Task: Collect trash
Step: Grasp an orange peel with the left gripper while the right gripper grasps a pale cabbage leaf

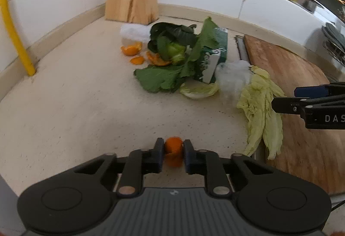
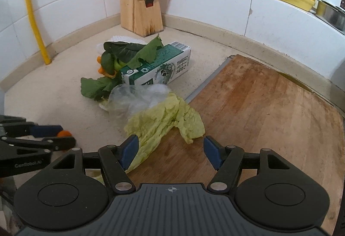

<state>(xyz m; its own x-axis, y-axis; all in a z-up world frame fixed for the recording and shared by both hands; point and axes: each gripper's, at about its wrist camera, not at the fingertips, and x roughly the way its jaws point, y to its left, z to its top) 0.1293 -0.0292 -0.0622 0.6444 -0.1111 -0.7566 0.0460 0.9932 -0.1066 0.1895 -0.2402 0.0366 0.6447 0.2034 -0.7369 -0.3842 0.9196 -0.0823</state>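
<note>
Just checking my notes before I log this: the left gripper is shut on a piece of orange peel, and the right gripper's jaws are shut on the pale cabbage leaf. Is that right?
Not quite. The left gripper is indeed shut on the orange peel, but the right gripper is open: the right wrist view shows its jaws spread wide above the pale cabbage leaf, which lies ungrasped across the cutting board's edge.

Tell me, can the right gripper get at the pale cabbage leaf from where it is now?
Probably yes. The right gripper is open, and the cabbage leaf lies just ahead, partly on the cutting board, with nothing on top of its near end. The left gripper is busy with orange peel.
</note>
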